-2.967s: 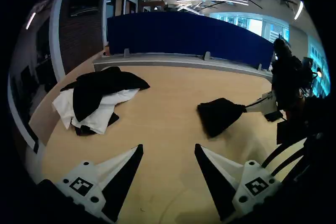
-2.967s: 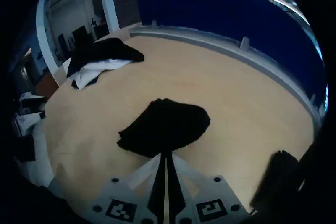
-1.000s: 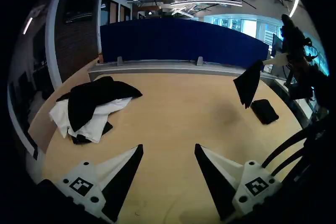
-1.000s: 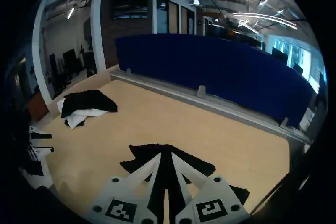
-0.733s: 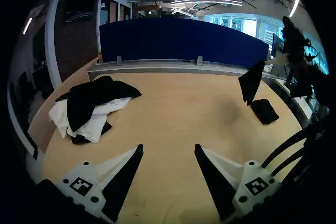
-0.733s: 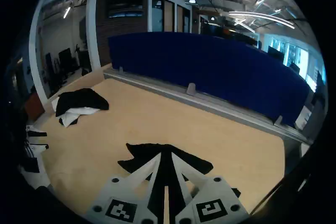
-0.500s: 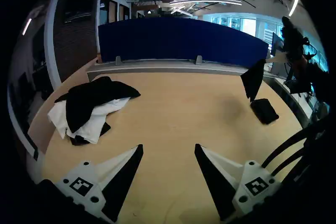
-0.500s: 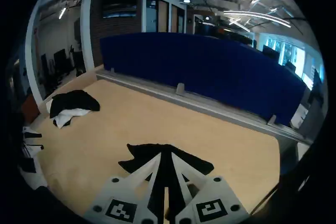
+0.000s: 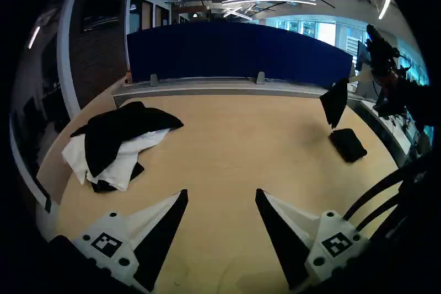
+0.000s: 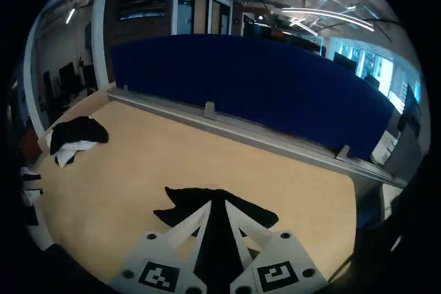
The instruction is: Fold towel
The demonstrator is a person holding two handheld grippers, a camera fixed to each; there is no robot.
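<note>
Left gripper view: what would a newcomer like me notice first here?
Probably the black towel dangling in the air at the far right, pinched by the right gripper, close to a folded black towel lying on the table. Next come the heap of black and white towels at the left, and the left gripper at the bottom, its two fingers wide apart.

Left tool (image 9: 220,191) agape, right tool (image 10: 218,203) closed
</note>
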